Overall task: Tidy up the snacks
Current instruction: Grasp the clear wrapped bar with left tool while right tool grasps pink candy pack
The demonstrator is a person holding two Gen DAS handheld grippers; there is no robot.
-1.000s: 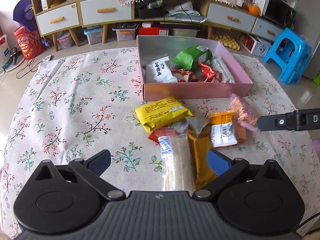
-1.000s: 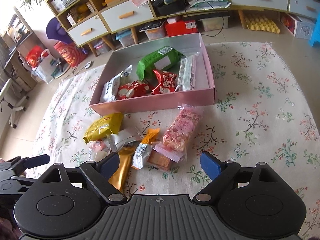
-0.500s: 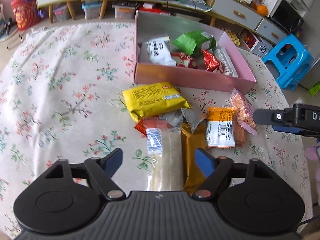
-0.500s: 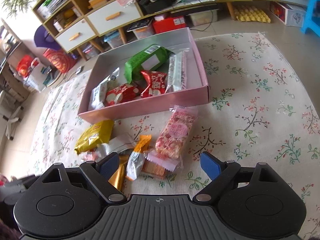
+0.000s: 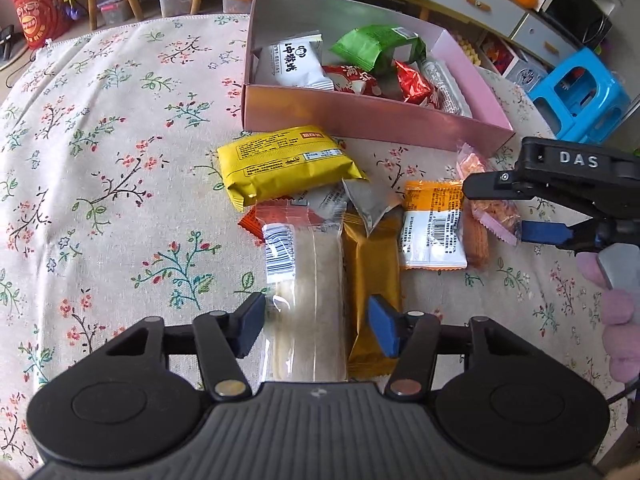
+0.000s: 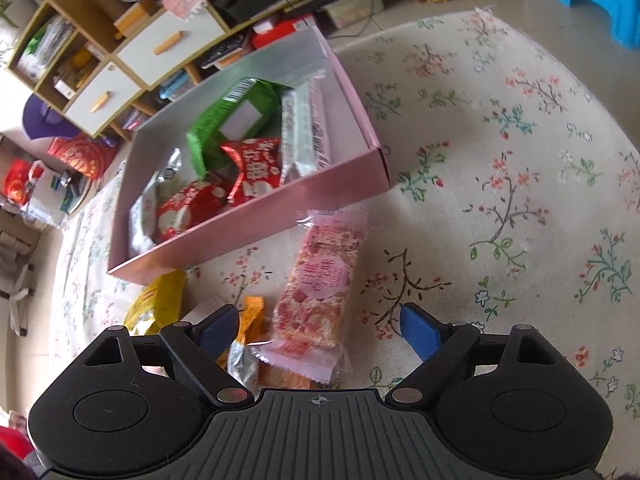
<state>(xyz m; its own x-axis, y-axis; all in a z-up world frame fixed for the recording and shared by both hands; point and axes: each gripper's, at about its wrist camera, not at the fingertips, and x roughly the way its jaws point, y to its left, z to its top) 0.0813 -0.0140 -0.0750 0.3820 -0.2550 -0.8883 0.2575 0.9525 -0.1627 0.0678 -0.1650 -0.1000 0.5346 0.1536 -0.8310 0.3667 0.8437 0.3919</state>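
Observation:
A pink box [image 5: 372, 114] [image 6: 256, 220] on the floral tablecloth holds several snack packs. Loose packs lie in front of it: a yellow pack [image 5: 286, 164], a clear long cracker pack [image 5: 306, 292], a gold bar [image 5: 372, 276], an orange-and-white pack [image 5: 434, 224] and a pink rice bar [image 6: 320, 280]. My left gripper [image 5: 316, 330] is open, its fingers on either side of the clear cracker pack's near end. My right gripper [image 6: 320, 324] is open, straddling the near end of the pink rice bar; it also shows in the left wrist view [image 5: 504, 208].
The round table's floral cloth [image 5: 100, 168] stretches bare to the left and to the right [image 6: 520, 160]. A blue stool [image 5: 580, 96] stands off the table's right edge. Low cabinets with drawers [image 6: 132, 52] line the wall behind.
Both grippers have moved forward and down toward the loose packs. The left one now straddles the clear cracker pack; the right one has closed in on the pink rice bar. Both stay open.

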